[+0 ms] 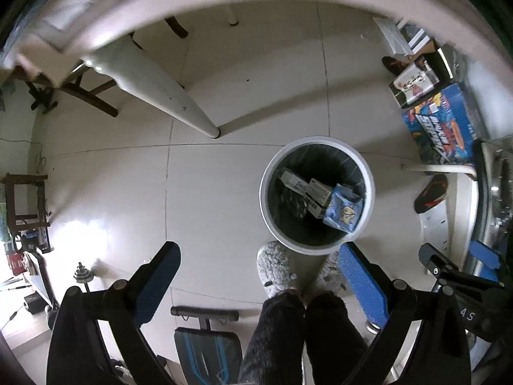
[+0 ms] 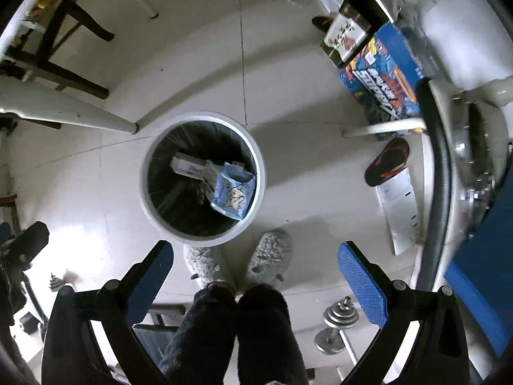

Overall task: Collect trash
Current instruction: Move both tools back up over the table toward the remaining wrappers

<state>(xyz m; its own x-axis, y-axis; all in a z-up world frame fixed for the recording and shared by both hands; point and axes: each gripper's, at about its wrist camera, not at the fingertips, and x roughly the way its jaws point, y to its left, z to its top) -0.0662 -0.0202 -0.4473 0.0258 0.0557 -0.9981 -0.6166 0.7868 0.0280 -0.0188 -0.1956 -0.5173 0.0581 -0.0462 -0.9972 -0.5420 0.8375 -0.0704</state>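
Below both cameras, centre frame, stands the white bin (image 1: pixel 317 195), black-lined, already holding a blue wrapper (image 1: pixel 343 208) and small cartons (image 1: pixel 315 194). Left gripper (image 1: pixel 259 272) and right gripper (image 2: pixel 256 269) hang above it, fingers spread wide and empty, seemingly positioned for a drop. Slippered feet (image 2: pixel 237 263) touch the bin's near rim.

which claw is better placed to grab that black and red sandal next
Right, probably. The sandal lies nearer the open, empty right claw; from the left claw, also open, it sits far at the edge, beyond the bin.
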